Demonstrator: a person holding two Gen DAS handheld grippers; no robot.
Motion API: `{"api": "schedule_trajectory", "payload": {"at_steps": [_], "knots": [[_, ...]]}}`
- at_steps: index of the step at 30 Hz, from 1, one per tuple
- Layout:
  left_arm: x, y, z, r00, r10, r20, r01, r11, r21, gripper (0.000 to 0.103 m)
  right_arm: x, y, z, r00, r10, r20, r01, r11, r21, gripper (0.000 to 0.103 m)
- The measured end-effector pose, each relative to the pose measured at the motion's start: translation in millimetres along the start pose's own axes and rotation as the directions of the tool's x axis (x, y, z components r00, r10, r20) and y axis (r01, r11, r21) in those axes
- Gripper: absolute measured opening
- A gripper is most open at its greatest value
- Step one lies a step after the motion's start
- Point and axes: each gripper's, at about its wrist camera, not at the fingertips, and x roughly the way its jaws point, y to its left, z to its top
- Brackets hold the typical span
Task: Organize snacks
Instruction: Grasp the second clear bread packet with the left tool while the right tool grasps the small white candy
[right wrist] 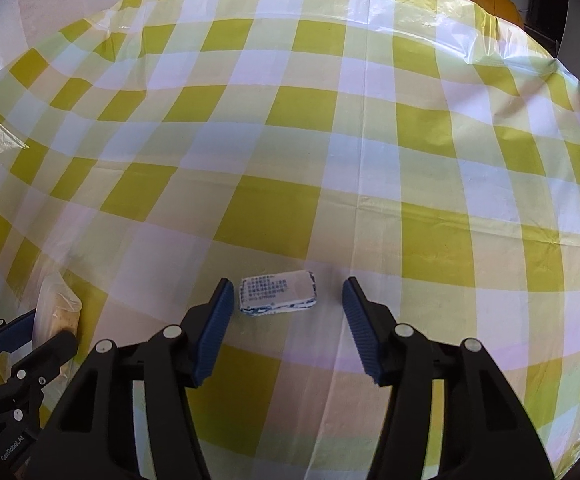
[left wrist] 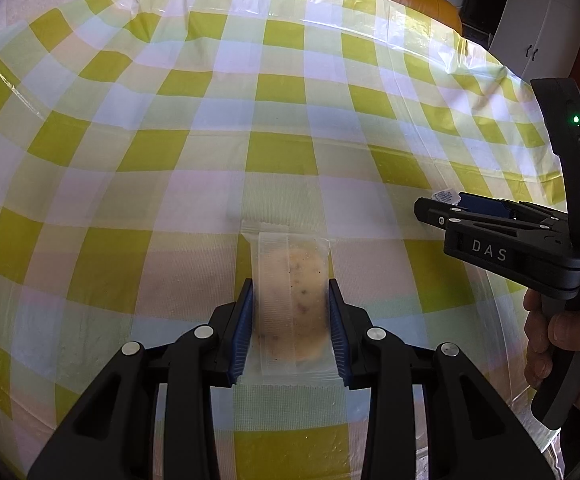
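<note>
Two snacks: cookie packet clamped in left gripper; candy between right gripper jaws.

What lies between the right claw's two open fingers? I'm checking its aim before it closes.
The right wrist view shows a small white-and-blue printed candy packet flat on the yellow checked tablecloth, nearer the left finger of the right claw.

Far side: the bench under its yellow-and-white checked plastic cloth lies bare.
Near left: clear-wrapped round biscuit packet fills the left tool.
Near right: small white-and-blue printed packet lies between the right tool fingers, room either side.
</note>
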Motion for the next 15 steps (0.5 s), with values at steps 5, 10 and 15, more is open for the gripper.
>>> {"api": "schedule_trajectory", "payload": {"at_steps": [5,10,15], "knots": [[0,0,0,1.000,0.003,0.001,-0.003,1.000,0.002,0.034,-1,4,0,1.000,0.023,0.008,-0.023,0.999,-0.028,0.039],[0,-1,0,1.000,0.008,0.003,-0.008,1.000,0.007,0.034,-3,7,-3,1.000,0.017,0.015,-0.016,0.999,-0.028,0.034],[0,-1,1,1.000,0.009,0.004,-0.009,1.000,0.007,0.034,-11,10,-14,0.999,-0.029,0.022,0.029,1.000,-0.009,0.034]]}}
